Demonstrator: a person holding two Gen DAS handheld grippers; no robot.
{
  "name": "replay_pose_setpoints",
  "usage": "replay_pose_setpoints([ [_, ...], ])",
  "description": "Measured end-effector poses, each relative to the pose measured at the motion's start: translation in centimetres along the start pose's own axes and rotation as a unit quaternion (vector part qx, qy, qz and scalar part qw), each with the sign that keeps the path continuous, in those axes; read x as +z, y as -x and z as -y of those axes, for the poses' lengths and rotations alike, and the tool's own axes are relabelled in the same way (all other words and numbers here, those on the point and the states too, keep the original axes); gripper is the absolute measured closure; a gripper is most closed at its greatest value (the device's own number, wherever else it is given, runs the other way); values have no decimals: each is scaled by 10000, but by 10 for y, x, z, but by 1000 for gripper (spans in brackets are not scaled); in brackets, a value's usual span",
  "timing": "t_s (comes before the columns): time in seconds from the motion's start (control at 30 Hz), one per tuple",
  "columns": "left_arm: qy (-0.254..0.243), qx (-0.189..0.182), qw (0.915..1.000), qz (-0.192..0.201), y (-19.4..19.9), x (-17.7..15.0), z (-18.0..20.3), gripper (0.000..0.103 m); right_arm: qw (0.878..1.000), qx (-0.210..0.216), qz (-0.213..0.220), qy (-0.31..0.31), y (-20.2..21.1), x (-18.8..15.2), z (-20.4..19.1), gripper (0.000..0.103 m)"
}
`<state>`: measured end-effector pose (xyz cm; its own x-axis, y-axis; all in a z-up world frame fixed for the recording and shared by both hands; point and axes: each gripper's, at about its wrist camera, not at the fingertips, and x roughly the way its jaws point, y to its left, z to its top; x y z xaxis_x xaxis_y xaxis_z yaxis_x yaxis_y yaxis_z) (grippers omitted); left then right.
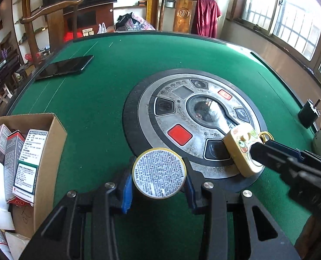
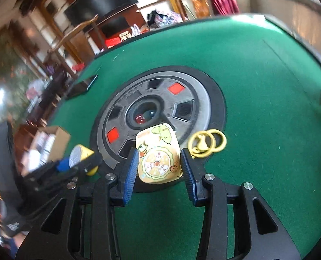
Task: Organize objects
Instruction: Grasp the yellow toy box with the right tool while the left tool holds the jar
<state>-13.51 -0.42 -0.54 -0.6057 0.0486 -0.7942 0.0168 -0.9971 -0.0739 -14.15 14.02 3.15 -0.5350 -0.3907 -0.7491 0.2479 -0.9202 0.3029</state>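
The left gripper (image 1: 159, 185) is clamping a round yellow tin (image 1: 159, 172); the right gripper (image 2: 158, 169) is standing half-wide around a cartoon-printed toy (image 2: 159, 157) on the table (image 1: 99, 99).

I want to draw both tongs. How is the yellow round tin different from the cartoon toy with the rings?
The yellow round tin is a cylinder with tiny print on its end; the cartoon toy is a flat rounded square with pictures. The tin is clamped in the left tongs; the toy sits between the right tongs, which look slightly apart. Only the toy has yellow rings. Both are yellowish.
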Motion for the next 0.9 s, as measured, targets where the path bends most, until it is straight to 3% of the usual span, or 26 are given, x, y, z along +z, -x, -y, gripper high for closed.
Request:
replay_pose_setpoints([
  [0.07, 14, 31, 10000, 12, -1, -1, 0, 63, 9994, -277, 18, 218, -5, 1, -8, 63],
  [0.13, 31, 78, 10000, 42, -1, -2, -1, 63, 9978, -467, -20, 471, -11, -1, -16, 55],
  [0.3, 60, 130, 9999, 90, -2, -2, -3, 63, 9910, -900, 92, 990, -13, -4, -34, 55],
  [0.57, 108, 251, 9993, 241, 1, -3, -4, 64, 9937, -808, 141, 766, -13, -9, -26, 56],
  [0.9, -46, 488, 9960, 750, 22, -2, 3, 64, 9947, -747, 488, 518, 10, -9, -24, 56],
])
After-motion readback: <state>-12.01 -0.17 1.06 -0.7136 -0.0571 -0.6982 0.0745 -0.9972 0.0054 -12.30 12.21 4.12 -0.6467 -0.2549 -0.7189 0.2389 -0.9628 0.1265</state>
